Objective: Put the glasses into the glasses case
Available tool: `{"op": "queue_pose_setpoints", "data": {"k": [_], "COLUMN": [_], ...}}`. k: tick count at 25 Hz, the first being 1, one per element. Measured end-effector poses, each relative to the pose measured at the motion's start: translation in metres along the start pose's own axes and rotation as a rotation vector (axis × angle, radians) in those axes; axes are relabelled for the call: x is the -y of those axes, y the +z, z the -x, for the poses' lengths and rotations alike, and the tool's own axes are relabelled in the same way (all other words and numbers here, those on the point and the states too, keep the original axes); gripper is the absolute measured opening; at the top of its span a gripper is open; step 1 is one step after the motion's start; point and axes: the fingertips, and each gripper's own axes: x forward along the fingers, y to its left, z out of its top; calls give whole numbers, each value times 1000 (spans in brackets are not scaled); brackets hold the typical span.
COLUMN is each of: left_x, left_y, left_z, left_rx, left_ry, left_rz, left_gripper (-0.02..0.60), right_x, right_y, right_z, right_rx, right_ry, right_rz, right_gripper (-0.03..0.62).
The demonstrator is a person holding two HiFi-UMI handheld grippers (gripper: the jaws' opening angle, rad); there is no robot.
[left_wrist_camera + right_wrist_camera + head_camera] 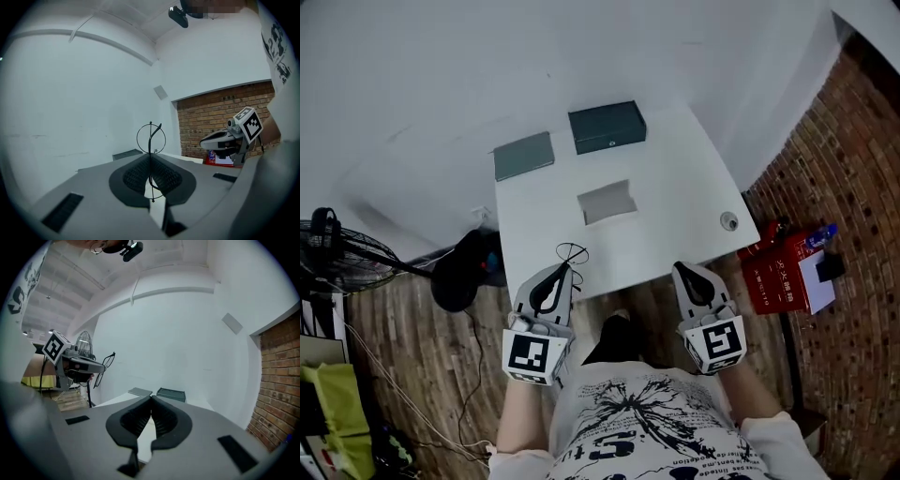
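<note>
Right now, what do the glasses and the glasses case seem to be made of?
The glasses: thin black frame, probably metal wire, since the rim is very fine. The glasses case: stiff box, matte dark green, perhaps leatherette or plastic; its covering is too small to tell.

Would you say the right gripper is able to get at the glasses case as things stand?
Probably yes: the right gripper is empty, jaws together, by the near edge of the table, and only bare tabletop lies between it and the glasses case; the grey cloth sits aside.
</note>
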Motion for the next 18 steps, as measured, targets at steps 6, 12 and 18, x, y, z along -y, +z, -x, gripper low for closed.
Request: {"op": "queue_pose_setpoints", "data": {"k": [6, 12, 18], "left_x": [-25, -50, -67], "left_y": [0, -12, -45], "left_z": [-61, -126, -188], "left_rx": [-19, -120, -265], "left_ry": [-4, -49, -167], "left_rz": [24, -43, -107], "left_gripper": [15, 15, 15], "right_x": [31, 63, 83], "right_y": [1, 1, -16], "right_z": [-56, -119, -174], "right_rx": [-20, -52, -104], "right_ry": [56, 75, 91], "right_rz": [24, 0, -33], "right_gripper": [14, 15, 15]}}
